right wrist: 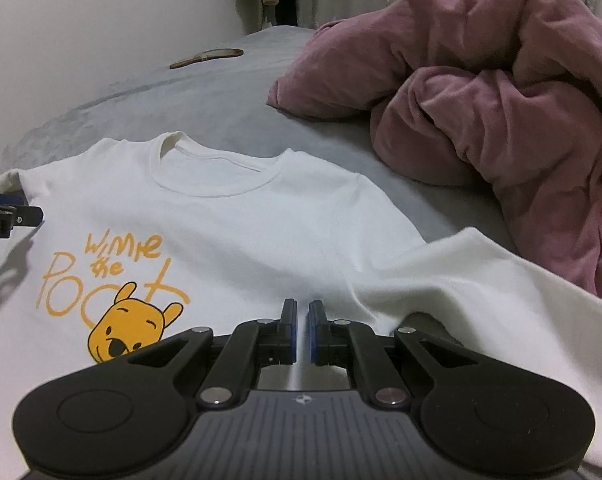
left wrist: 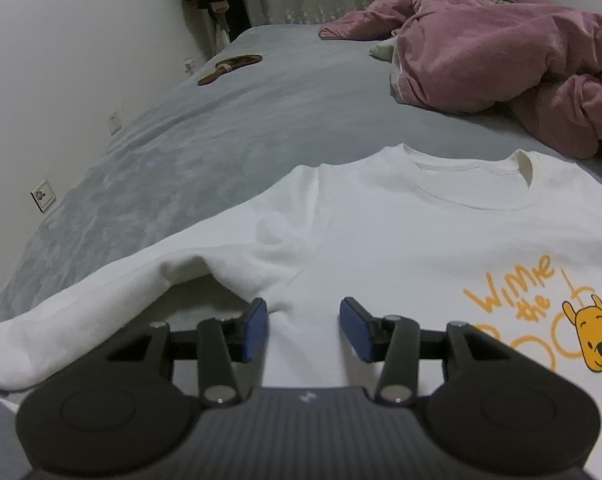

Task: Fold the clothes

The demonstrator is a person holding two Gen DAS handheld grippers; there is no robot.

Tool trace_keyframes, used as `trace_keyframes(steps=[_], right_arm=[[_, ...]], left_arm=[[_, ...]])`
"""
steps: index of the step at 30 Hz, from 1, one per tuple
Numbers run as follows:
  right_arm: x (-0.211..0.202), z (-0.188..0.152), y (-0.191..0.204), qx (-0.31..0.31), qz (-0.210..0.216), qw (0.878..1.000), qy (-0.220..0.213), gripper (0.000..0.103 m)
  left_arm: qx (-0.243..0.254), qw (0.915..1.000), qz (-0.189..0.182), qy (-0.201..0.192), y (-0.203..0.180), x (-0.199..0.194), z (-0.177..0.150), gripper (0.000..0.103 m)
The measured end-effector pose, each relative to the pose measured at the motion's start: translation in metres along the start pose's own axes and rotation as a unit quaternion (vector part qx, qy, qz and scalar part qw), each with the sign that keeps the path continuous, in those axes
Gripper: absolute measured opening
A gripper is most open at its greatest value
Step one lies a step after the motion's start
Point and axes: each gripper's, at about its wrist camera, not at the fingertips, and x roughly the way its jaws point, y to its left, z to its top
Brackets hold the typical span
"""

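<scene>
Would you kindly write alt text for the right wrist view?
A black two-finger tool, jaws nearly closed, hovers over a white cotton sweatshirt with an orange bear print spread flat on a grey bed sheet. A crumpled mauve plush blanket lies at right.

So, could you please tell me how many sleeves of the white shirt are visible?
2: the left sleeve lies out beside the left gripper; the right sleeve lies past the right gripper, toward the pink blanket.

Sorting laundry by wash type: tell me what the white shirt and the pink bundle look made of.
White shirt: looks like matte cotton jersey, smooth with a ribbed collar and a flat orange print. Pink bundle: seems plush, perhaps fleece or velvet, with a soft nap and thick rounded folds.
</scene>
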Motion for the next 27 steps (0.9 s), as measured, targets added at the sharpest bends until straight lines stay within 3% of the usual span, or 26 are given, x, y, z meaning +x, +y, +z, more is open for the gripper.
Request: trace_keyframes(steps=[11,27], right_arm=[[0.013,0.01,0.003,-0.01,-0.007,1.0,0.004,0.005],[0.013,0.03,-0.003,0.009,-0.005,1.0,-0.002,0.006]], left_arm=[[-0.003,0.9999,-0.006,0.01,0.001,0.012,-0.002,0.049],[-0.01,0.9997,-0.013,0.017,0.003,0.012,0.001,0.049]])
